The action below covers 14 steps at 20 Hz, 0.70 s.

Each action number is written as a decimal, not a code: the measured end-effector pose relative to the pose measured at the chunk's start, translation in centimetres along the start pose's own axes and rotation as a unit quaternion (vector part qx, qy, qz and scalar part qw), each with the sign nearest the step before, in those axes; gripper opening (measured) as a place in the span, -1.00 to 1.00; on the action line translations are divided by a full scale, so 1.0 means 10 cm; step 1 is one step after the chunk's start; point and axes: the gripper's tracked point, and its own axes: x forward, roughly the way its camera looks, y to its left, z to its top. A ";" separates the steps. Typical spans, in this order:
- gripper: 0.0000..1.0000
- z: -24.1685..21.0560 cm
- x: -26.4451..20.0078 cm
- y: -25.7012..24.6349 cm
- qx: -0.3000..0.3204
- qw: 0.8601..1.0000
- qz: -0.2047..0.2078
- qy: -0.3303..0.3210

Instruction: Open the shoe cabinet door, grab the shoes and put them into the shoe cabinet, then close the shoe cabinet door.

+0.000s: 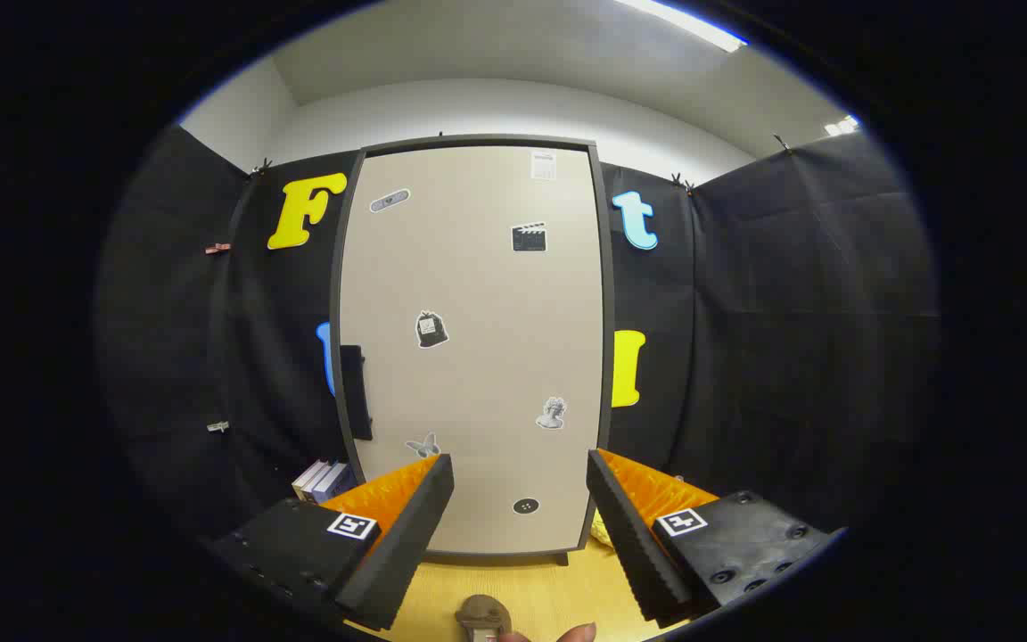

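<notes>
While the shoe cabinet door (476,348) stands closed straight ahead beyond the fingers, the claw (521,499) hangs spread and empty; opening, loading shoes and closing all remain.

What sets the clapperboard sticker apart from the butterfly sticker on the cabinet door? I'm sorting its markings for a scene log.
The clapperboard sticker is black and boxy; the butterfly sticker is pale grey with spread wings. The clapperboard sits high on the cabinet door, far beyond the gripper; the butterfly sits low, just above one open finger's tip. Both lie flat on the shut door.
</notes>
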 end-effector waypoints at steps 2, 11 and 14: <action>0.96 -0.01 -0.01 0.00 0.001 1.000 0.000 0.002; 0.95 -0.04 -0.05 0.00 -0.006 1.000 -0.001 0.006; 0.96 -0.03 -0.06 0.04 -0.005 1.000 0.002 0.004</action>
